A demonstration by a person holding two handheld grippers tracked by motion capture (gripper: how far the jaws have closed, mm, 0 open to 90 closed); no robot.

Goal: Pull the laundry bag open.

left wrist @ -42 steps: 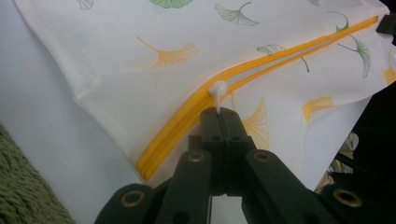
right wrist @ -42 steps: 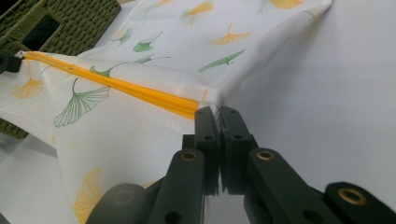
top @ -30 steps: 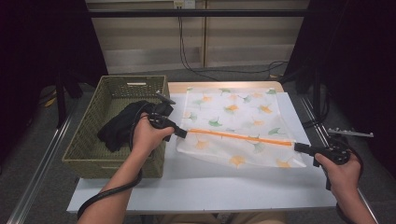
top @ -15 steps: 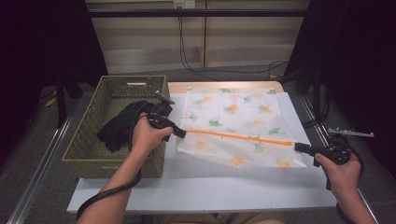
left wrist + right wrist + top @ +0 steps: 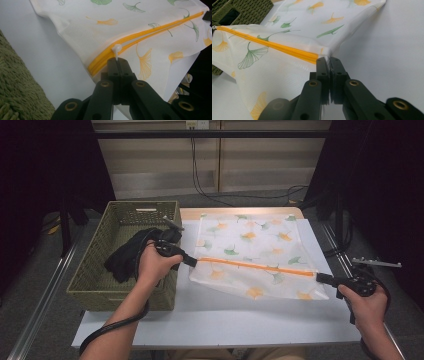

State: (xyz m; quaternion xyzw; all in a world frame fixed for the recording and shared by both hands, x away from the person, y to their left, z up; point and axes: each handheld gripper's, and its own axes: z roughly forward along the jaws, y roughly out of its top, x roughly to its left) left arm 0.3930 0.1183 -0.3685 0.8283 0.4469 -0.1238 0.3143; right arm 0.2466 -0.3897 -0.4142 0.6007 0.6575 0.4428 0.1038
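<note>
A white mesh bag [image 5: 252,257] printed with ginkgo leaves lies on the white worktop [image 5: 225,317], its orange zipper [image 5: 255,265] stretched taut between two hand-held tongs. The left tongs [image 5: 191,262] are pressed together on the white zipper pull [image 5: 116,48] at the bag's left end; the right tongs [image 5: 321,278] pinch the bag's right edge where the zipper ends. Just left of the bag stands a green woven basket [image 5: 100,270] holding a black garment [image 5: 131,252]. The left forearm reaches forward across the basket's near corner, with the hand [image 5: 152,265] over its right rim; the right hand [image 5: 365,302] sits low at the worktop's right edge. The left gripper view picks out the round-headed pull and the doubled zipper band; the right gripper view shows the fabric bunched at the closed jaw tips, with the basket's handle slot beyond.
</note>
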